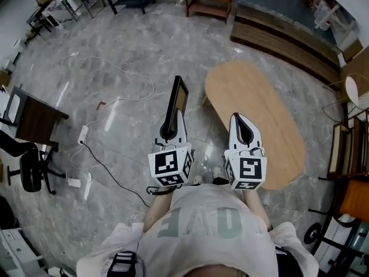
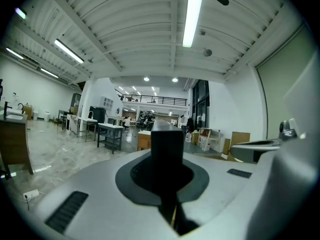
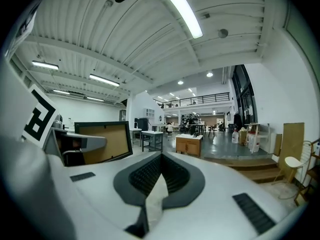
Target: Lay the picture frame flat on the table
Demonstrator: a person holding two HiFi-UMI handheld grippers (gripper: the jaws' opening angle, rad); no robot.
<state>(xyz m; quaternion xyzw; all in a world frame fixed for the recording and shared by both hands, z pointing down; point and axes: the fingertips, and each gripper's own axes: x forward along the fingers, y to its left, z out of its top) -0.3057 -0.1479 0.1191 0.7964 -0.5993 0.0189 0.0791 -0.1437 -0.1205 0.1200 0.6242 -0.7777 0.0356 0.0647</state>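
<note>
Your left gripper (image 1: 173,128) has its fingers (image 2: 136,176) clenched on the near edge of the picture frame (image 1: 176,100). In the left gripper view, the frame's black edge (image 2: 167,144) rises straight up between them. The frame stands on edge, pointing to 12 o'clock from that gripper. It is held in the air above the marble floor (image 1: 115,68), not touching the surface. The oval wooden surface (image 1: 259,108) lies at about 3 o'clock from the frame, close by but apart. Your right gripper (image 1: 239,120) sits at 3 o'clock from the left one, overlapping the surface's near rim in the head view. Its fingers (image 3: 175,176) are closed tip to tip on nothing. In the right gripper view, the frame (image 3: 102,141) shows at 9 o'clock as a brown panel in a black border.
</note>
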